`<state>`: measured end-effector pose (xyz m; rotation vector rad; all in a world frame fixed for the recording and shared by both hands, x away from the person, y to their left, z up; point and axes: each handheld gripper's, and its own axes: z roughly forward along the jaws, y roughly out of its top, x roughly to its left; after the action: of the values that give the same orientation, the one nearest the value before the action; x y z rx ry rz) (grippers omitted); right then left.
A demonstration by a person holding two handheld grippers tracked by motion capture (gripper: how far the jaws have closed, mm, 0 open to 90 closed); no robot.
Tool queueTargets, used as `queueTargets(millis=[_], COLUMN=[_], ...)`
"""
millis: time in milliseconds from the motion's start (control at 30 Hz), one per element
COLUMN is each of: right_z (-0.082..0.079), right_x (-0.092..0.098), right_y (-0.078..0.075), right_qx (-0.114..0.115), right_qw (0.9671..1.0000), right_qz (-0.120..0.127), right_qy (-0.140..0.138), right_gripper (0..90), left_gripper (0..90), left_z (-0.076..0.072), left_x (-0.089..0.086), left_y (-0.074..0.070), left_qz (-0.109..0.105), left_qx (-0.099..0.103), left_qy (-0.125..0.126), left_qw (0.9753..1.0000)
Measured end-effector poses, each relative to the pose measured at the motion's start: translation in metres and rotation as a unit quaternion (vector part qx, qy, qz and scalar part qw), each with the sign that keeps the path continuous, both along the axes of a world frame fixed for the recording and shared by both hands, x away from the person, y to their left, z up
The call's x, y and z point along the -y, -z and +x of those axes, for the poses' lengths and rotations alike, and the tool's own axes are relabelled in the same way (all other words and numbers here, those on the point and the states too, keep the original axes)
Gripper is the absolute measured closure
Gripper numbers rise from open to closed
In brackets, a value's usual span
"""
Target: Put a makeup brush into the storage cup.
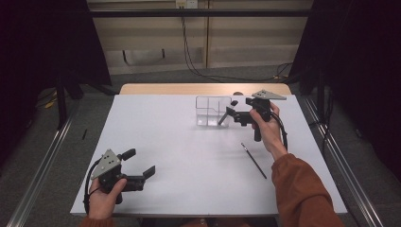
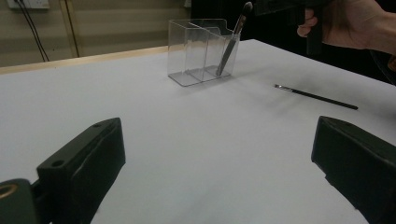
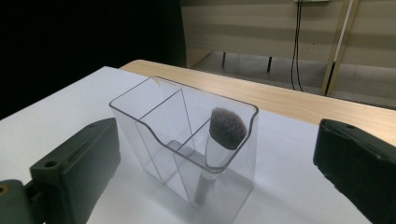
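A clear plastic organizer (image 1: 211, 111) (image 2: 198, 51) (image 3: 159, 126) with dividers stands at the table's far middle. A makeup brush (image 3: 219, 144) (image 2: 231, 42) (image 1: 227, 113) with a dark bristle head leans inside its right-hand compartment, bristles up. My right gripper (image 1: 231, 109) (image 3: 215, 172) hovers open just right of the organizer, its jaws either side of the brush and apart from it. A thin black brush (image 1: 254, 160) (image 2: 317, 97) lies flat on the table right of centre. My left gripper (image 1: 140, 163) (image 2: 219, 172) rests open near the front left corner, with nothing between its jaws.
The white table (image 1: 189, 156) has a wooden strip (image 1: 203, 89) along its far edge. Cables (image 1: 198, 66) run down the wall behind. Metal rails (image 1: 42, 165) flank the table on both sides.
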<state>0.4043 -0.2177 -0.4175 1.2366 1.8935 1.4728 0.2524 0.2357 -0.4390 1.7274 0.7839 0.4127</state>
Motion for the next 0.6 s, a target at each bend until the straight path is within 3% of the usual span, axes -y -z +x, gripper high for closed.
queueTargets(millis=[600], right_z=[-0.038], right_x=[0.013], right_y=[0.005], right_qx=[0.011], right_qw=[0.9999], right_qz=[0.008], right_qy=[0.003], right_gripper=[0.5], left_gripper=[2.5], left_z=[-0.002], left_x=[-0.005], left_y=[0.000], left_qz=[-0.008], left_qx=[-0.001], left_qy=[-0.018], left_qw=[0.9998])
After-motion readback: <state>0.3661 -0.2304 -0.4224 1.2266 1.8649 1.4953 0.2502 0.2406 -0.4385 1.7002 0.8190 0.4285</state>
